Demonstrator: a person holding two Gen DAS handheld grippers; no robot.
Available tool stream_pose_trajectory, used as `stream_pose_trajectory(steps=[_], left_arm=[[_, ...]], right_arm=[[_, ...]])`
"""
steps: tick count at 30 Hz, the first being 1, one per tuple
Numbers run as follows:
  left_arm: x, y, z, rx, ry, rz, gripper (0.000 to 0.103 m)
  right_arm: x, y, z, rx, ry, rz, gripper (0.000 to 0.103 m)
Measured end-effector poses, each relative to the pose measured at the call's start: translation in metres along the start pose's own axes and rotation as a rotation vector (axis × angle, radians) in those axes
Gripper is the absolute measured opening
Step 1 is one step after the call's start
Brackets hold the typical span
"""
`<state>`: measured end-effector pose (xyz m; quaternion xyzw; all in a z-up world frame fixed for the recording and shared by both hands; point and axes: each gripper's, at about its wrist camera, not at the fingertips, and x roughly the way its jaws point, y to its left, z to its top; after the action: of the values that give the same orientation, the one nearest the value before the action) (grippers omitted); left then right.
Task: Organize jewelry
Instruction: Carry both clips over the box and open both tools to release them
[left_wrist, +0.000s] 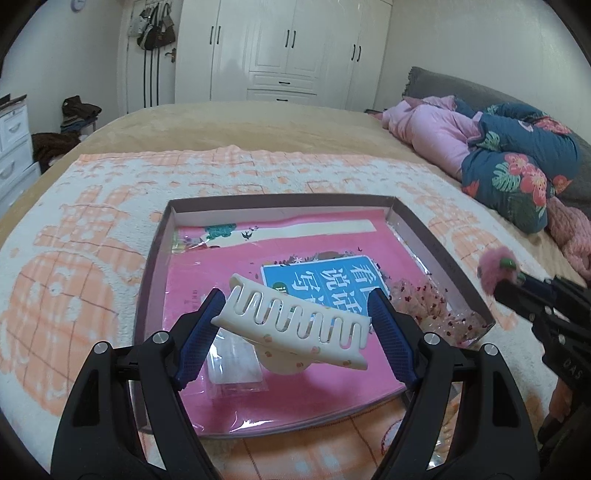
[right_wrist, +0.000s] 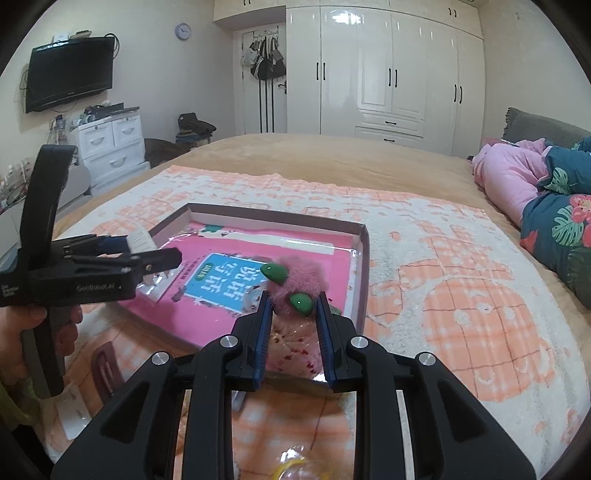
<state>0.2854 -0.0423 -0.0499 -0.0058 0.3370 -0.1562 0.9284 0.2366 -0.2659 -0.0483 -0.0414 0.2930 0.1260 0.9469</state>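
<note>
Left gripper (left_wrist: 295, 314) grips cream claw clip (left_wrist: 295, 325), right gripper (right_wrist: 291, 299) pinches pink pompom (right_wrist: 291, 286); lower both gently into tray (left_wrist: 443, 258).

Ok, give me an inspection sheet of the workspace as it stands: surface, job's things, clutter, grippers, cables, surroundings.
Surface: peach-and-white checked towel spread on a tan bed.
Job's things: shallow open box lined with a pink book; cream hair claw; pink fluffy hair clip with green tips.
Clutter: clear plastic packets inside the box; speckled cellophane at its near right corner.
Grippers: left hand-held gripper holds the claw by its ends above the box; right hand-held gripper is shut on the fluffy clip.
Cables: nothing seen on the bed.
Surroundings: white wardrobe, wall TV, bundled quilts.
</note>
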Motion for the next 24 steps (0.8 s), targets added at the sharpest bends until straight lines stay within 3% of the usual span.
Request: stream_pose_trajectory(steps=[24], left_arm=[[0.017, 0.011, -0.006, -0.024, 0.060, 0.003, 0.073]], right_arm=[[0.076, -0.008, 0.011, -0.009, 0.144, -0.029, 0.025]])
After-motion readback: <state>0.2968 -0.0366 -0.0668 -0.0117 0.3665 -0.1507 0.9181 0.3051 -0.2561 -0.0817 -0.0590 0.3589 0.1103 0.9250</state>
